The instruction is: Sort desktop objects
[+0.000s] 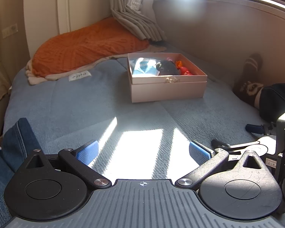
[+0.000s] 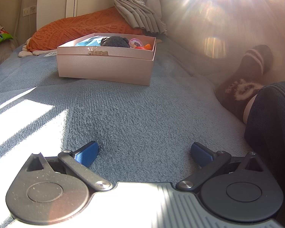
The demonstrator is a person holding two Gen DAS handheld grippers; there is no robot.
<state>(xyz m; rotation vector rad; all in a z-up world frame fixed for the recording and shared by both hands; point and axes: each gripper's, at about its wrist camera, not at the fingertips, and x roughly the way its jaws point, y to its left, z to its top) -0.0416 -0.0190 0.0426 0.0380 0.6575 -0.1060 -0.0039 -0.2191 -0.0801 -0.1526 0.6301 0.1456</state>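
Note:
A pale pink box stands on the blue-grey blanket, ahead of both grippers. It holds a blue packet, a dark woolly item and red-orange toys. The box also shows in the right wrist view, with the dark item, a pink round thing and an orange piece. My left gripper is open and empty, low over the blanket. My right gripper is open and empty, resting near the blanket; it also shows at the right edge of the left wrist view.
An orange textured pillow lies behind the box, by grey curtains. A person's foot in a brown striped sock and dark trouser leg lie at the right. A jeans-clad leg is at the left. A wall runs along the right.

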